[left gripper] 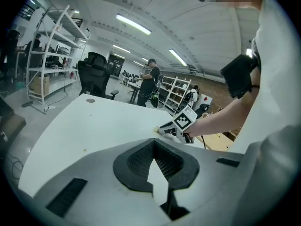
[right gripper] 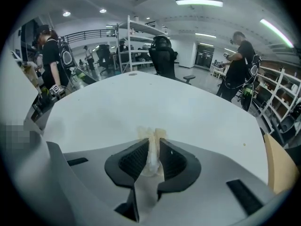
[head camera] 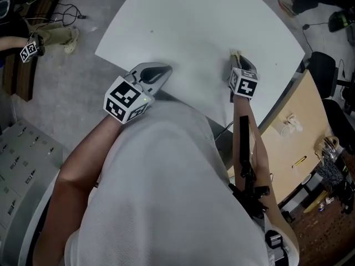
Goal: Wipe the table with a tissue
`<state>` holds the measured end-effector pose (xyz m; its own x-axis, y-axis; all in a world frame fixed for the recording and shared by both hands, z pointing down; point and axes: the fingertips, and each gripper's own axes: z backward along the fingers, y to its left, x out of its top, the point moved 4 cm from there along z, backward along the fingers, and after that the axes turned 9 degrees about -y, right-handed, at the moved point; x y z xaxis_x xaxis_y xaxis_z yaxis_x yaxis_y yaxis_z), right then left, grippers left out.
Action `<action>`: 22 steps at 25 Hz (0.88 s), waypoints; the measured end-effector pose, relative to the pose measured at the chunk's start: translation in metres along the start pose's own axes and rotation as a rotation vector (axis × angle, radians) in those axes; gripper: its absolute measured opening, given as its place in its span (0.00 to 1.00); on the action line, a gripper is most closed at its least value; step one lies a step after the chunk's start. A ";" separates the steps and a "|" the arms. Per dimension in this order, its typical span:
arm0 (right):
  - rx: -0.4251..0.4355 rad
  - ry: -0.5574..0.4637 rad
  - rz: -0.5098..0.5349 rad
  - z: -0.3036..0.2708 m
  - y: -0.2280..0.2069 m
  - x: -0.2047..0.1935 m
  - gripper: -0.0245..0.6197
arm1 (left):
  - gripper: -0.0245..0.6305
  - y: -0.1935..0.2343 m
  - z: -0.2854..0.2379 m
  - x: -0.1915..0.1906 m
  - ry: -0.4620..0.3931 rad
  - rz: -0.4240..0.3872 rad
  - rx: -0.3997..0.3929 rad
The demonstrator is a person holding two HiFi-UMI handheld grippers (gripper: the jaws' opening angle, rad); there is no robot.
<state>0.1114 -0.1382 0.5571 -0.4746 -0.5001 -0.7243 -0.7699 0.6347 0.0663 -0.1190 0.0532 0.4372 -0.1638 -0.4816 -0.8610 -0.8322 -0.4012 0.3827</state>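
The setting is an open-plan lab or workshop hall. Indicators:
- a bare concrete floor [head camera: 66, 98] with loose cables [head camera: 66, 10]
- open metal shelving racks [left gripper: 49, 55]
- long ceiling strip lights [left gripper: 134, 25]
- a black office chair [left gripper: 96, 72]
- a large white table [head camera: 194, 32]
- a wooden bench [head camera: 294, 126] holding small items
- people [right gripper: 237, 62] standing at other stations

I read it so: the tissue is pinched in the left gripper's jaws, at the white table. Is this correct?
No. The tissue is pinched by the right gripper, not the left, at the white table. The right gripper view shows it between the pads; the left gripper has nothing between its jaws.
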 end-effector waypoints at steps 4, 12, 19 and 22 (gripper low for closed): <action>0.062 0.007 0.075 0.000 0.021 0.003 0.15 | 0.05 0.001 -0.004 0.003 0.010 -0.013 -0.025; 0.222 0.000 0.060 0.010 0.069 -0.004 0.15 | 0.04 0.004 -0.011 0.010 0.025 -0.040 -0.074; 0.163 -0.080 -0.199 0.030 0.045 -0.011 0.15 | 0.04 0.006 -0.016 0.012 0.036 -0.054 -0.101; 0.050 -0.075 -0.216 0.035 0.017 -0.023 0.15 | 0.05 0.003 -0.017 0.011 0.037 -0.059 -0.107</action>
<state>0.1235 -0.0954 0.5510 -0.2669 -0.5831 -0.7673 -0.8273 0.5470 -0.1280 -0.1142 0.0332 0.4344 -0.0947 -0.4827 -0.8707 -0.7780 -0.5097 0.3672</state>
